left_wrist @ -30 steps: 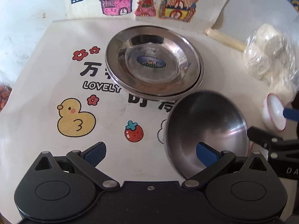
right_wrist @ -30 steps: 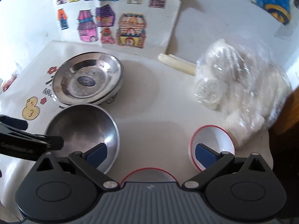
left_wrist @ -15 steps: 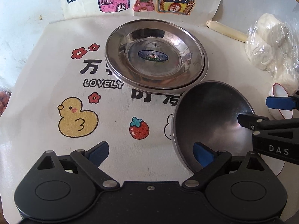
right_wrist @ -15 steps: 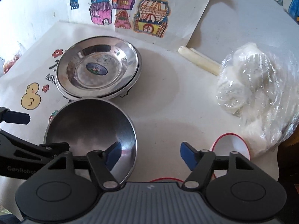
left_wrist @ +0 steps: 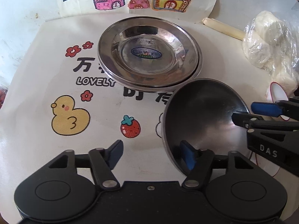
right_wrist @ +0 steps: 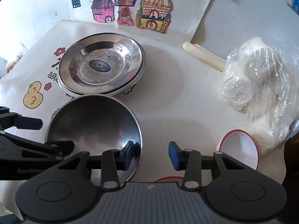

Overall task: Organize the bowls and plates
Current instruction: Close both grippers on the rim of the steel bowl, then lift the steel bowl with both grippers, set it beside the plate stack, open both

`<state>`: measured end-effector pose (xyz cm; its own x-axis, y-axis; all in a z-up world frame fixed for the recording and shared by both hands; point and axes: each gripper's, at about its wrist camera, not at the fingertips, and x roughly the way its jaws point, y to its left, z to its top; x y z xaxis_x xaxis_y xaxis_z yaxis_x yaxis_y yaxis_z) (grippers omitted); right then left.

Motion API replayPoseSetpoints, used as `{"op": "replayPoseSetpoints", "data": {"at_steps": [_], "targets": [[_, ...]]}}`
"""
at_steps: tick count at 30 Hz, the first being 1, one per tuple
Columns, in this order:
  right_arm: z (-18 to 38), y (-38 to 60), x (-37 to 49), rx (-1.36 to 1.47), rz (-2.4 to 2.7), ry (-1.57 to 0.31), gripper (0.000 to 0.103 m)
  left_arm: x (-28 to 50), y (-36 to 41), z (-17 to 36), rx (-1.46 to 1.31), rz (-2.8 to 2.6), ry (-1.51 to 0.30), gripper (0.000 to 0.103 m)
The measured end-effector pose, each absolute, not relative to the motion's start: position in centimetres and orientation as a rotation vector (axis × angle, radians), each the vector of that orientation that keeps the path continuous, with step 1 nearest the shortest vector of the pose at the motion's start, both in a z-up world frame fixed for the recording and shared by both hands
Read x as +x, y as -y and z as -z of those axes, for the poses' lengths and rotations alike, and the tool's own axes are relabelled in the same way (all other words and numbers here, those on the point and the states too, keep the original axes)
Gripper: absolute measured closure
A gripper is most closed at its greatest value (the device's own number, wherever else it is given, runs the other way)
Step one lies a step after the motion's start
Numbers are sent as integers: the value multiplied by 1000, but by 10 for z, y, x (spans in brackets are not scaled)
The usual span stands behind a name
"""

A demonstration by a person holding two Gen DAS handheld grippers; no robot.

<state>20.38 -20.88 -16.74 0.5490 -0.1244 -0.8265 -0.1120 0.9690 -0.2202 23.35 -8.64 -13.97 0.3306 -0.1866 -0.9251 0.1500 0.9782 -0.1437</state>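
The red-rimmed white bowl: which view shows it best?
The right wrist view: the red-rimmed white bowl shows most of its rim and inside. The left wrist view catches only a sliver, behind the right hand-held gripper.

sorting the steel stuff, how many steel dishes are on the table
3 at least: two stacked plates at the back, more may hide beneath; one bowl in front, its rim between the open pads of both the left gripper and right gripper.

A white wall (right_wrist: 33,9) with a taped drawing of houses (right_wrist: 142,7) stands behind the tabletop (right_wrist: 177,100) under a printed cloth (left_wrist: 37,97).
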Motion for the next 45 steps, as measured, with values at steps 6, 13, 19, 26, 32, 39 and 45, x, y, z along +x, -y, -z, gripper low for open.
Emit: {"op": "replayPoseSetpoints", "data": {"at_steps": [6,13,19,26,32,39,45], "targets": [[170,204,203,-253,-6,-995,76,230,88,136,-80,276,-1207,73],[174,198,200,-201,-16,-1034,84,228,79,135,-141,306,-1206,89],[174,193,195,-100,-26,-1068,87,224,54,129,-170,303,-1203,93],[169,160,187,-57,-119,-1094,88,216,6,120,-194,227,-1227,93],[175,127,192,-48,-211,-1127,88,210,-23,124,-195,150,-1248,93],[180,106,194,-67,-250,-1137,88,214,-34,129,-178,127,-1245,91],[177,111,188,-51,-241,-1126,85,214,-26,127,-142,114,-1238,85]]}}
